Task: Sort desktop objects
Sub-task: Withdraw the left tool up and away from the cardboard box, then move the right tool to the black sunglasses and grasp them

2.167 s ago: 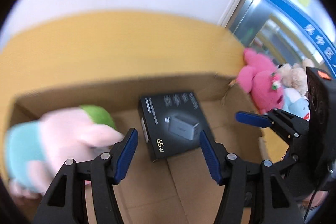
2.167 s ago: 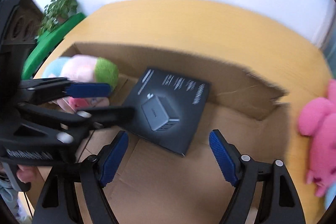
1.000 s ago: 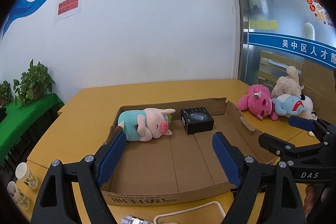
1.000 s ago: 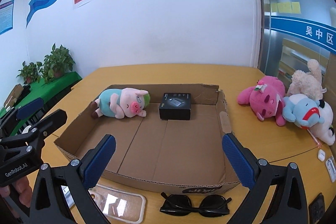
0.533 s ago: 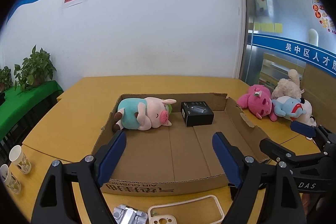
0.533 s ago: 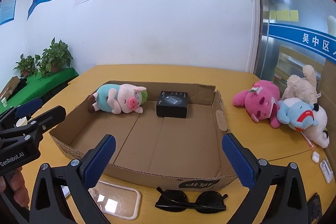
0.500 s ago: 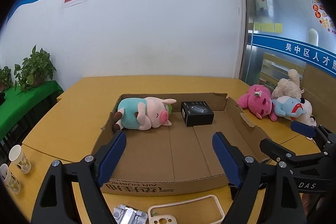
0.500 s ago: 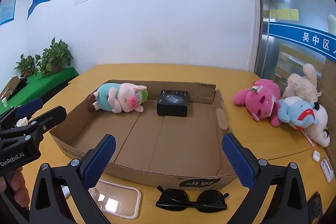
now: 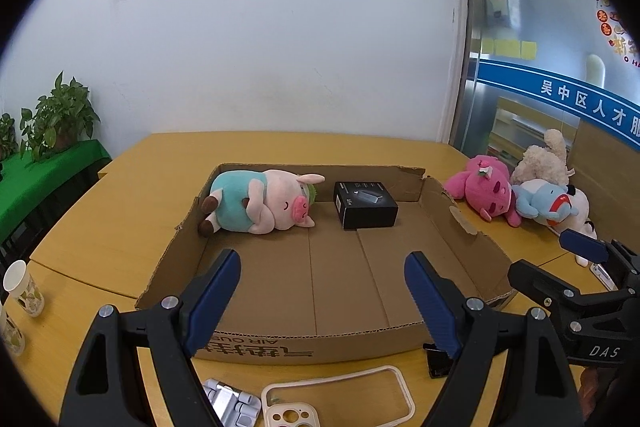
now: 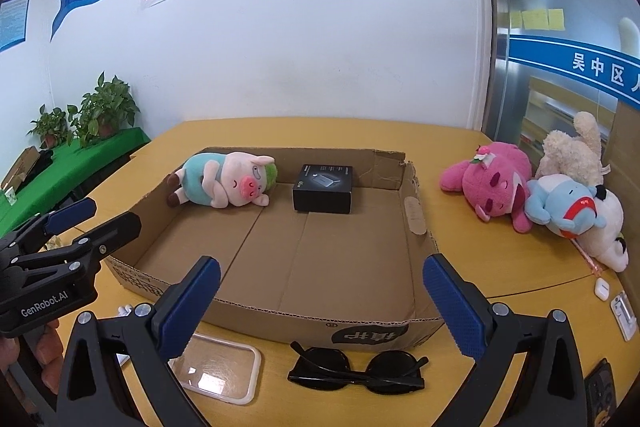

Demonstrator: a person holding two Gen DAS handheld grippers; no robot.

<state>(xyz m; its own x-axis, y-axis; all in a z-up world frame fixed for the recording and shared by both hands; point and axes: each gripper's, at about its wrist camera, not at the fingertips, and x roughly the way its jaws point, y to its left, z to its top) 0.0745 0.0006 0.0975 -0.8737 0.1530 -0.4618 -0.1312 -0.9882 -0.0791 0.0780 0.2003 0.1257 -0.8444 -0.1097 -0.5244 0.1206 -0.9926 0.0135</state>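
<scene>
With both grippers hanging back at the near edge of the table, I read this as the pause before the next pick. My left gripper (image 9: 322, 289) has its fingers spread wide with nothing between them, and my right gripper (image 10: 320, 297) is just as wide and empty.

Ahead sits the cardboard tray (image 10: 416, 215). At its far wall a pig plush (image 10: 224, 181) lies on its side on the left, with a black box (image 10: 322, 189) just beside it on the right. Most of the tray floor is bare.

Waiting outside the tray, near me, are sunglasses (image 10: 356, 371), a clear phone case (image 10: 218, 367), another phone case with a camera cut-out (image 9: 336, 399) and a small metal hinge (image 9: 228, 403). On the far right of the table lie a pink plush (image 10: 490, 185), a blue plush (image 10: 564, 209) and a cream plush (image 10: 572, 149).

I judge the sunglasses the easiest next for the right gripper: I would come down over the bridge, fingers straddling it front to back, close gently so the lenses don't flex, then set them on the bare floor, well apart from the box.
</scene>
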